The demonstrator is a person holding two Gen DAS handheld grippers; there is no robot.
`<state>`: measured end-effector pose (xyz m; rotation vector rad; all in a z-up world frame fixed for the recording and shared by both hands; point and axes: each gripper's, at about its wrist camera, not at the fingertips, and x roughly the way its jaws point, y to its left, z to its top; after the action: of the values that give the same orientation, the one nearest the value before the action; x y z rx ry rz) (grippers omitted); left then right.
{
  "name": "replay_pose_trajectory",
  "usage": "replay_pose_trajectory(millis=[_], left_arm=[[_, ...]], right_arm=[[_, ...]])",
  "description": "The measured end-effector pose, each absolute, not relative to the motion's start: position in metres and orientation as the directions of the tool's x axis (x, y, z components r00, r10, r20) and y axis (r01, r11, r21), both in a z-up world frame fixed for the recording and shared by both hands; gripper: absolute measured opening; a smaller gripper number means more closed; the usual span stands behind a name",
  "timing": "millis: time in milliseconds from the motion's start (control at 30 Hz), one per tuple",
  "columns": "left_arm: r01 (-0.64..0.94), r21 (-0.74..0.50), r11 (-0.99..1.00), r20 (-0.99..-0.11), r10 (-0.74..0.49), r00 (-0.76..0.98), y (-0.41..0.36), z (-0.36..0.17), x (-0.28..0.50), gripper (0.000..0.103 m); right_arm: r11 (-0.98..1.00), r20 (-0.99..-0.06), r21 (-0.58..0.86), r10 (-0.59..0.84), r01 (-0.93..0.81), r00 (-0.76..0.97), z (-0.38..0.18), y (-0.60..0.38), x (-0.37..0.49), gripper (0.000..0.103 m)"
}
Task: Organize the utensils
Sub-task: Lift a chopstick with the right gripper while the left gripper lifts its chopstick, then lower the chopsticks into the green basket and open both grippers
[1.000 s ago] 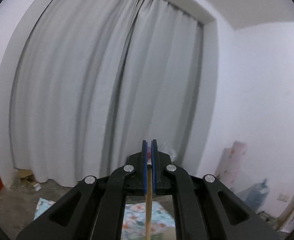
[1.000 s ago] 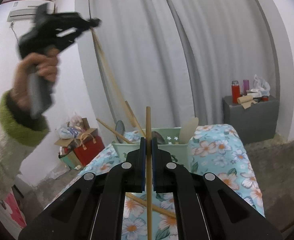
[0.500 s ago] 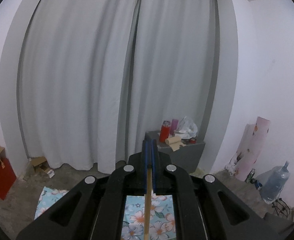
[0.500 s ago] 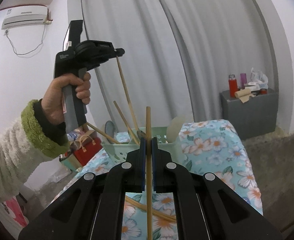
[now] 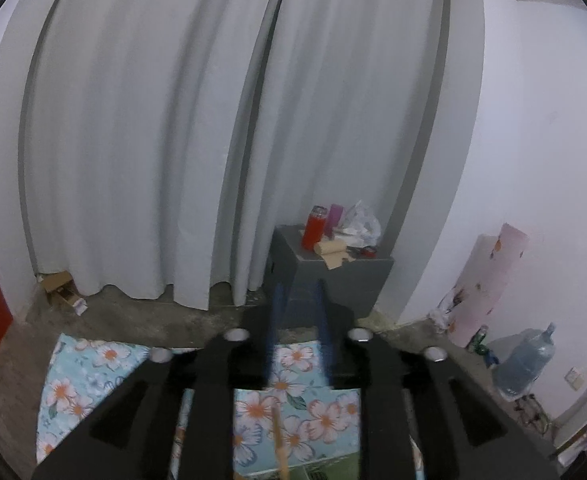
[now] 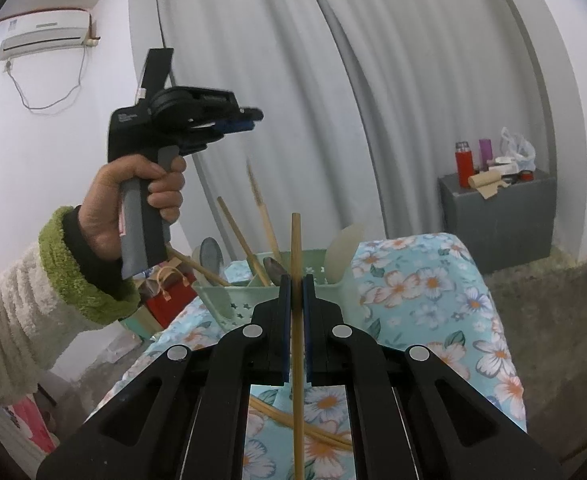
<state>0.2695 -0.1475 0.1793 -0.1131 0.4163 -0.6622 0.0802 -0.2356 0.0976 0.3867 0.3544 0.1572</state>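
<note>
My right gripper (image 6: 296, 280) is shut on an upright wooden chopstick (image 6: 296, 320) above the flowered table (image 6: 413, 292). Behind it stands a pale green utensil basket (image 6: 229, 300) holding several chopsticks, spoons and a pale spatula (image 6: 343, 250). My left gripper (image 6: 249, 118) is held high above the basket, open and empty; a blurred chopstick (image 6: 257, 196) drops below it into the basket. In the left wrist view the left gripper (image 5: 299, 308) has its jaws apart and the chopstick's top (image 5: 279, 444) shows below.
More chopsticks (image 6: 317, 428) lie on the flowered cloth under my right gripper. A grey cabinet (image 6: 497, 216) with a red flask (image 6: 463, 164) stands by the curtain. A red bag (image 6: 165, 300) sits on the floor left of the table.
My left gripper has opened and let go of its chopstick, which is falling into the basket. The left gripper has tilted down. The right gripper has kept its chopstick.
</note>
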Motion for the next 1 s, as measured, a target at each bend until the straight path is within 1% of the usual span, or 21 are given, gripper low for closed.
replay_pose_trajectory(millis=[33, 100, 233, 267, 433, 600, 700, 867, 1000], left_arm=[[0.578, -0.241, 0.779, -0.324, -0.626, 0.709, -0.144, 0.182, 0.266, 0.028], [0.588, -0.244, 0.772, -0.298, -0.636, 0.712, -0.139, 0.187, 0.261, 0.034], [0.587, -0.257, 0.768, -0.252, -0.639, 0.726, -0.121, 0.199, 0.248, 0.041], [0.585, -0.263, 0.767, -0.243, -0.640, 0.729, -0.115, 0.202, 0.245, 0.044], [0.566, -0.279, 0.775, -0.224, -0.626, 0.747, -0.079, 0.206, 0.223, 0.060], [0.545, -0.280, 0.790, -0.223, -0.606, 0.764, -0.036, 0.197, 0.196, 0.076], [0.527, -0.262, 0.809, -0.242, -0.583, 0.775, -0.012, 0.182, 0.176, 0.082], [0.501, -0.244, 0.830, -0.293, -0.556, 0.778, 0.017, 0.152, 0.154, 0.088], [0.469, -0.239, 0.850, -0.364, -0.526, 0.768, 0.036, 0.118, 0.140, 0.089]], right_arm=[[0.915, -0.309, 0.394, 0.217, -0.083, 0.926, 0.098, -0.235, 0.080, 0.004], [0.918, -0.313, 0.388, 0.214, -0.081, 0.925, 0.100, -0.232, 0.080, 0.004], [0.923, -0.315, 0.375, 0.208, -0.080, 0.926, 0.105, -0.230, 0.080, 0.004], [0.925, -0.314, 0.372, 0.206, -0.080, 0.927, 0.108, -0.229, 0.079, 0.004], [0.932, -0.298, 0.351, 0.200, -0.088, 0.934, 0.119, -0.230, 0.081, 0.004], [0.929, -0.245, 0.347, 0.220, -0.127, 0.944, 0.141, -0.235, 0.092, 0.004], [0.920, -0.194, 0.357, 0.244, -0.164, 0.950, 0.157, -0.240, 0.102, 0.004], [0.897, -0.105, 0.380, 0.285, -0.226, 0.953, 0.182, -0.241, 0.121, 0.004], [0.892, -0.034, 0.369, 0.295, -0.262, 0.955, 0.206, -0.238, 0.144, 0.004]])
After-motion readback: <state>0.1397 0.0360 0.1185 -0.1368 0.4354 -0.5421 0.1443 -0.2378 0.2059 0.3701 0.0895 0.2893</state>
